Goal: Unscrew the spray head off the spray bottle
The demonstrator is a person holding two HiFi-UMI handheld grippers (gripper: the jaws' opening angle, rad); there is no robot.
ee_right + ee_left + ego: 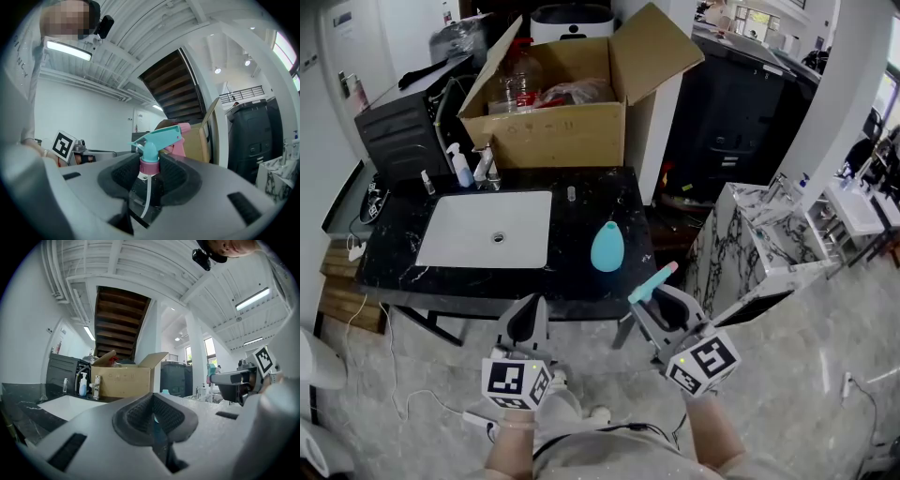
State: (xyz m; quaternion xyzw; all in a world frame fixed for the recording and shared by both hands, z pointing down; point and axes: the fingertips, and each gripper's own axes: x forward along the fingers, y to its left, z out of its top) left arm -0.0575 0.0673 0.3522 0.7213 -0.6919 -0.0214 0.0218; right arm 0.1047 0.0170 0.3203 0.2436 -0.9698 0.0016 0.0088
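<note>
Left gripper level, fingers closed together, empty; right gripper level, fingers clamping one spray head; one bottle at its 11 o'clock on table.

spray head: teal, pink collar | bottle: light blue | counter: black, white-veined | sink: white | box: brown

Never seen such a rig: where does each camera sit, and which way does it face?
Head view: on the person's head, facing steeply down at the sink, bottle, forearms, left gripper and right gripper.
Left gripper view: on the left gripper, facing along its shut, empty jaws toward the cardboard box.
Right gripper view: on the right gripper, facing along its jaws, shut on the spray head.
Shared: head and left gripper views both show sink and cardboard box.
</note>
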